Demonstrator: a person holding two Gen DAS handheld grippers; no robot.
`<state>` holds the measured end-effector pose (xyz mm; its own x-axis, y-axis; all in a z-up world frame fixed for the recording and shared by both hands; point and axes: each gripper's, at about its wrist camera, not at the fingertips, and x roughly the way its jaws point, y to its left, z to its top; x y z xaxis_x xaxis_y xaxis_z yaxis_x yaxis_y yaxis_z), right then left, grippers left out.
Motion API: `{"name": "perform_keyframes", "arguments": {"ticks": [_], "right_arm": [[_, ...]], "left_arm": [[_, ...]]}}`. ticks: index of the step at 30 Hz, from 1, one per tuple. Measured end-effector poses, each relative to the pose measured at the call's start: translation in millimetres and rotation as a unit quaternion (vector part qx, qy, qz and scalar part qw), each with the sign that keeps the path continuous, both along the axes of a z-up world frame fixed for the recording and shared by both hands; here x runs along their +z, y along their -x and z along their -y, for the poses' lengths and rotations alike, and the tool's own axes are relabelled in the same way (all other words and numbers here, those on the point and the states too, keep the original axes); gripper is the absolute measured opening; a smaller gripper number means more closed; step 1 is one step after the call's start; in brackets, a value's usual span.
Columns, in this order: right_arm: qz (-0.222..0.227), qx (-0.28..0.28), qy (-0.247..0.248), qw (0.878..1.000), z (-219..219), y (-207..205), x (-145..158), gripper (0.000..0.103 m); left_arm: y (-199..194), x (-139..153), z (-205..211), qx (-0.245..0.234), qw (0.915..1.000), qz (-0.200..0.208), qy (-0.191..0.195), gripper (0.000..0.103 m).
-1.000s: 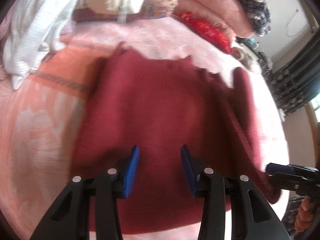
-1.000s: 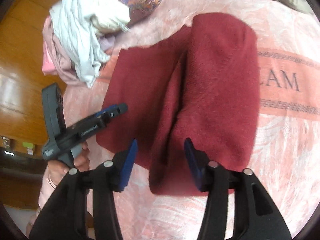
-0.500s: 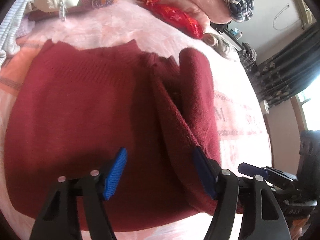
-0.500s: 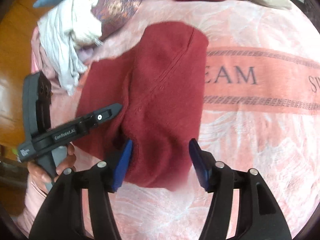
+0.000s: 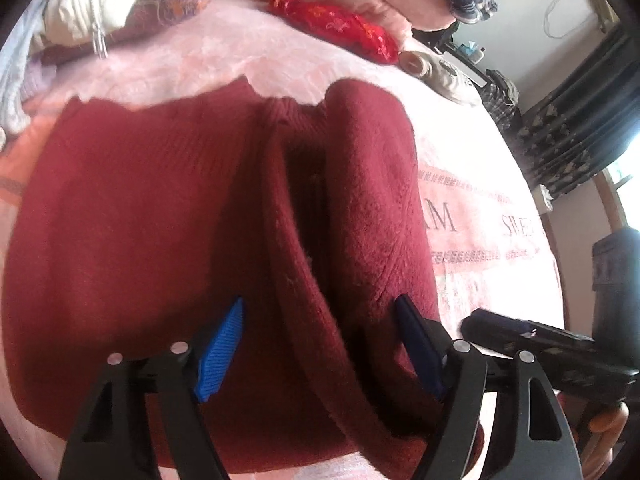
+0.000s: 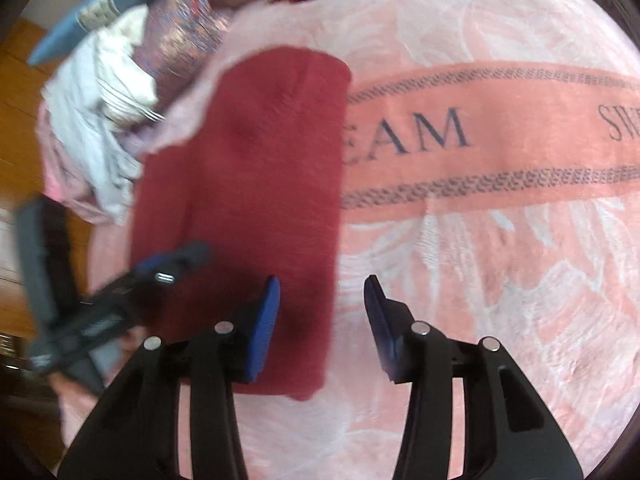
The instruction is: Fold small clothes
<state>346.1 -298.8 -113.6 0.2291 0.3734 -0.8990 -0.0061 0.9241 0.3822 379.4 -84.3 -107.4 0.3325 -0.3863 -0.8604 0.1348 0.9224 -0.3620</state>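
The dark red sweater (image 5: 140, 220) lies on the pink blanket (image 6: 500, 260) of a bed, its right side turned inward so that a raised fold (image 5: 372, 200) runs away from the left gripper (image 5: 320, 344). That ridge of fabric sits between the left jaws, which are opening; the blue pads stand clear on either side of it and press on nothing, so the cloth is released. In the right wrist view the right gripper (image 6: 322, 320) hovers over the near edge of the garment: its left pad is over the sweater's folded edge, its right pad over bare blanket, and the jaws are closing, though the pads do not yet pinch any cloth that I can see. The main risk from here, as I judge it, is that the turned-in fold is loose and puffy rather than flat, so it could slump back open once both sets of jaws are away. If the right jaws close where they are, they might catch the blanket along with the hem, or only the top layer, and drag the fold askew. The pile of other clothes (image 6: 100, 120) beyond the left jaws sits near the sweater and could snag a wide sweep.
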Motion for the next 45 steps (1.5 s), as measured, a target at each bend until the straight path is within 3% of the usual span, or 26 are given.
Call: {"name": "perform_keyframes", "arguments": {"ticks": [5,8,15,17,19,20,22,25,29,33,36,39,41,45], "right_arm": [[0.001,-0.003,0.007,1.000,5,3,-3,0.052],[0.002,-0.004,0.011,1.000,8,6,-4,0.054],[-0.007,0.001,0.011,1.000,13,8,-10,0.054],[-0.008,0.003,0.014,1.000,14,8,-13,0.054],[-0.010,0.003,0.016,1.000,14,6,-16,0.054],[-0.012,0.003,0.016,1.000,14,5,-19,0.053],[-0.017,0.000,0.015,1.000,12,3,-24,0.051],[-0.016,0.003,0.026,1.000,7,0,-26,0.050],[-0.006,0.006,0.024,1.000,2,-1,-22,0.050],[0.001,0.020,0.007,1.000,-12,-2,-17,0.050],[-0.002,0.039,-0.009,0.999,-28,-1,-19,0.050],[-0.015,0.059,0.001,0.998,-48,1,-29,0.050],[-0.023,0.068,0.010,0.997,-59,2,-35,0.050],[-0.010,0.087,0.062,0.994,-78,3,-34,0.050]], "left_arm": [[1,14,-1,0.020,0.9988,0.029,-0.035,0.079],[1,23,-3,0.033,0.9973,0.055,-0.036,0.079],[-20,-6,14,-0.003,0.9999,-0.008,-0.010,0.079],[-20,-15,17,-0.007,0.9999,-0.015,-0.005,0.072],[-18,-17,18,-0.014,0.9998,-0.011,0.003,0.044],[-16,-15,19,-0.022,0.9997,-0.002,0.003,0.036],[-10,-11,18,-0.025,0.9996,0.010,-0.006,0.027],[-1,-11,10,-0.030,0.9994,0.015,-0.001,0.020],[9,-10,-19,-0.017,0.9993,0.011,0.033,0.017],[19,10,-51,-0.006,0.9977,0.024,0.064,0.016],[26,21,-78,-0.001,0.9973,0.048,0.055,0.016],[19,-6,-105,0.018,0.9989,0.021,0.038,0.016],[15,-33,-118,0.028,0.9976,-0.015,0.061,0.017],[18,-31,-120,0.014,0.9977,0.007,0.066,0.018]]}}
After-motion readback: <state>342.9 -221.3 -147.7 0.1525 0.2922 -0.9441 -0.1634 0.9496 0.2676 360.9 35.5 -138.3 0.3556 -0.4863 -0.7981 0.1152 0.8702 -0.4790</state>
